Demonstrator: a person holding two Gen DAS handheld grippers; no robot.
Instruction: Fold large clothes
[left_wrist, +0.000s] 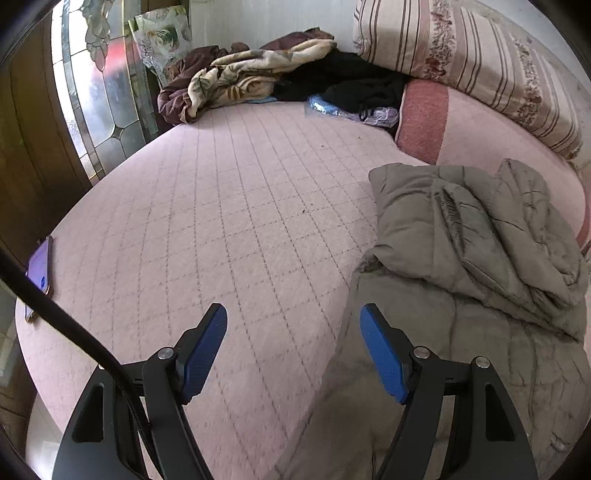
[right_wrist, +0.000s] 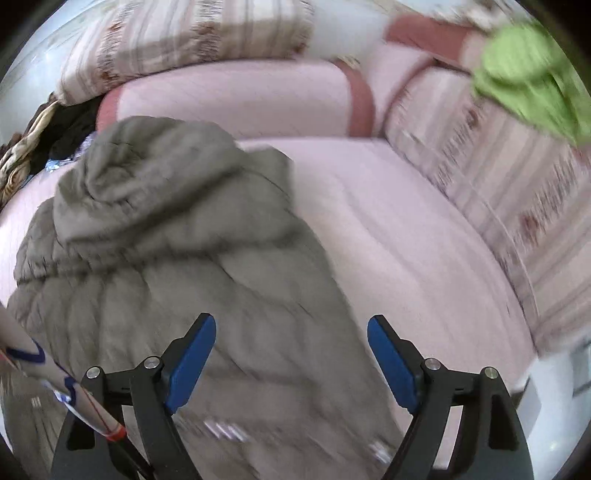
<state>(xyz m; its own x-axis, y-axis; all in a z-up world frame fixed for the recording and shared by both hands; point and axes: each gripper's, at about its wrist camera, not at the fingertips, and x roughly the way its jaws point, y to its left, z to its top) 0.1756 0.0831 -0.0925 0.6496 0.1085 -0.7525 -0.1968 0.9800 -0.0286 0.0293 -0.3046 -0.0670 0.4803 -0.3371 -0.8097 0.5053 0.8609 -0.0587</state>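
A large grey-brown padded coat (left_wrist: 476, 240) lies on the pink quilted bed (left_wrist: 229, 206), partly folded over itself, on the right of the left wrist view. My left gripper (left_wrist: 293, 314) hovers open over the coat's left edge, with nothing between its blue pads. In the right wrist view the same coat (right_wrist: 177, 236) fills the left and centre, its hood bunched at the top. My right gripper (right_wrist: 291, 325) stands wide open above the coat's right edge, empty. This view is blurred by motion.
A heap of patterned blankets and dark clothes (left_wrist: 258, 77) lies at the far end of the bed. Striped cushions (left_wrist: 472, 62) line the back. A phone (left_wrist: 40, 269) rests at the bed's left edge. A green cloth (right_wrist: 528, 74) sits on cushions at the upper right.
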